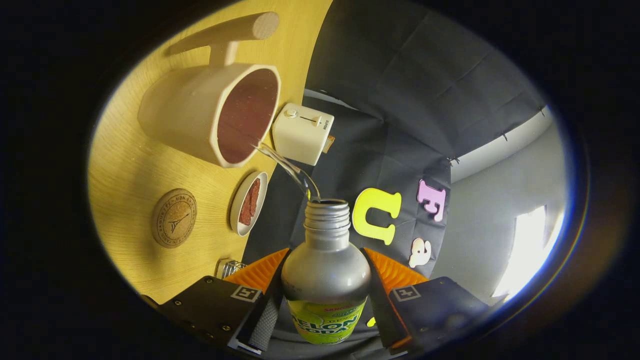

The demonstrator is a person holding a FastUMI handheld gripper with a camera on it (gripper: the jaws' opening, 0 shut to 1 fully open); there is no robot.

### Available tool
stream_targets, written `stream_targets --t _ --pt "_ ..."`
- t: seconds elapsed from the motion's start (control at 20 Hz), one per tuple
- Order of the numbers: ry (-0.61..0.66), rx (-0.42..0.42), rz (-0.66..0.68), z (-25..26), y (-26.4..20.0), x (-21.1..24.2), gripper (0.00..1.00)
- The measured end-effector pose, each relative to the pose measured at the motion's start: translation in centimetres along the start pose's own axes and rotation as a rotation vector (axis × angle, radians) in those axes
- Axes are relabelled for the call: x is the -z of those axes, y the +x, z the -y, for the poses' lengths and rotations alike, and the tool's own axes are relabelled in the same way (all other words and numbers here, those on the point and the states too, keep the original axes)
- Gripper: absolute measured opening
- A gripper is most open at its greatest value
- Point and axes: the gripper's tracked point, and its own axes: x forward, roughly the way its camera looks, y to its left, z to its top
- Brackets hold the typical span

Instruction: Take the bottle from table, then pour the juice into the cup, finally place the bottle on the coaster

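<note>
Clamped between both fingers of the hand-held gripper (pixel 325 305), the bottle (pixel 325 270) is tipped so its open neck sends a thin stream into the cup (pixel 210 112) just beyond, while the coaster (pixel 174 218) beside that cup waits free.

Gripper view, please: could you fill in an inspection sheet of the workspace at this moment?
Surface: light wooden table.
Job's things: bottle uncapped, tilted, a stream running from its mouth into the cup; round cork coaster bare.
Clutter: small white toaster beside the cup; small dish with something reddish; clear glass object, unclear.
Tool: both fingers press the bottle's sides.
Cables: nothing seen.
Surroundings: black cloth wall, grey wall beyond.
</note>
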Motion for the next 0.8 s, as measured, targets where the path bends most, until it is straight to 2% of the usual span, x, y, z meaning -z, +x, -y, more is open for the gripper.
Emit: stream_targets --t 0.8 --pt "-0.089 0.030 0.009 1.6 0.5 0.3 0.80"
